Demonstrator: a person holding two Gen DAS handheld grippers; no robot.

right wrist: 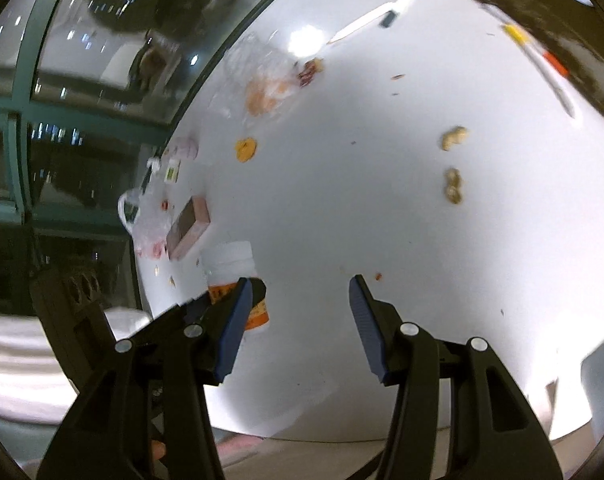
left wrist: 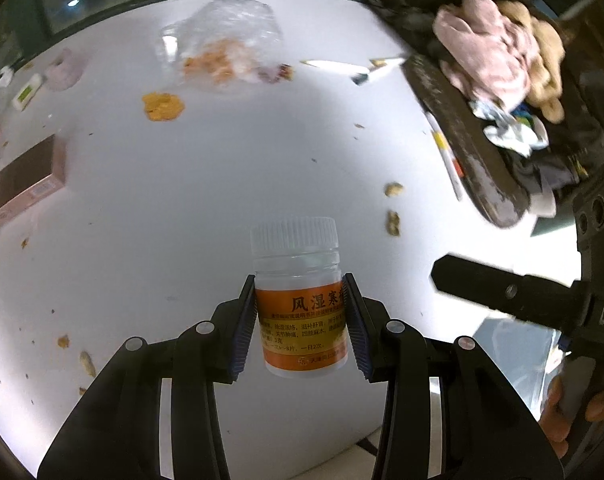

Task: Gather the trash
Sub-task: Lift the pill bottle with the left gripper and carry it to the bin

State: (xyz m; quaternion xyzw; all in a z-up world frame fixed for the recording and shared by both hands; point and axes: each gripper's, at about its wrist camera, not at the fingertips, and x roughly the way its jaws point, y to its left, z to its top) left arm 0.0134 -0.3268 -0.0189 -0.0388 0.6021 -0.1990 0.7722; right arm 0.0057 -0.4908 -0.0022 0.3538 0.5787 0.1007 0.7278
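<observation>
Between my left gripper's (left wrist: 300,320) jaws: upright pill bottle (left wrist: 298,296), clamped at its label, above the white surface (left wrist: 222,184).
Trash bin (left wrist: 474,160) lies up and right of it; my right gripper (right wrist: 298,322) stands wide, holding nothing.

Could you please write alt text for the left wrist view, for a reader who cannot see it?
The left gripper clamps an orange-labelled pill bottle with a white cap above a white table strewn with crumbs, a pink box and a plastic bag. A dark bin of trash sits at right.
</observation>
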